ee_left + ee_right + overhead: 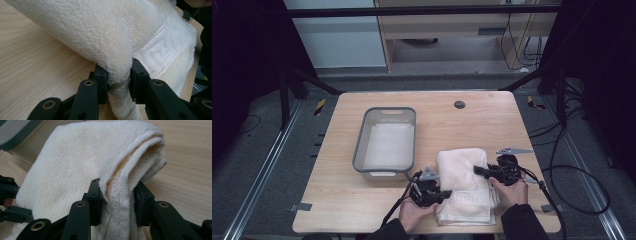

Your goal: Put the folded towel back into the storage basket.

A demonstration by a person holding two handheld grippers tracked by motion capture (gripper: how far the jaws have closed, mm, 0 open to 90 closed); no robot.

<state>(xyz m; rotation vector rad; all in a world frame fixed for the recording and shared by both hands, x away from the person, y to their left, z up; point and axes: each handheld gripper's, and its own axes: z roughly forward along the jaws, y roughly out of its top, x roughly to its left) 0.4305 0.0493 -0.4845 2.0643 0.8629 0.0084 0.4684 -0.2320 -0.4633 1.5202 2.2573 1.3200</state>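
Observation:
A folded white towel (pixel 464 180) lies on the wooden table (pixel 482 122) near its front edge. My left gripper (pixel 446 194) is at the towel's left side, shut on a fold of the towel (pixel 120 50); cloth bulges between its jaws. My right gripper (pixel 479 171) reaches in from the right and is shut on the towel's layered edge (pixel 120 195). In the right gripper view the towel (pixel 82 162) drapes upward from the jaws, and the left gripper (pixel 10 192) shows at the left edge.
A grey plastic bin (pixel 387 140) with a pale lining stands left of the towel, close to my left gripper. A small dark round cap (pixel 459 104) sits at the table's far side. Cables (pixel 572 185) trail off the table's right edge.

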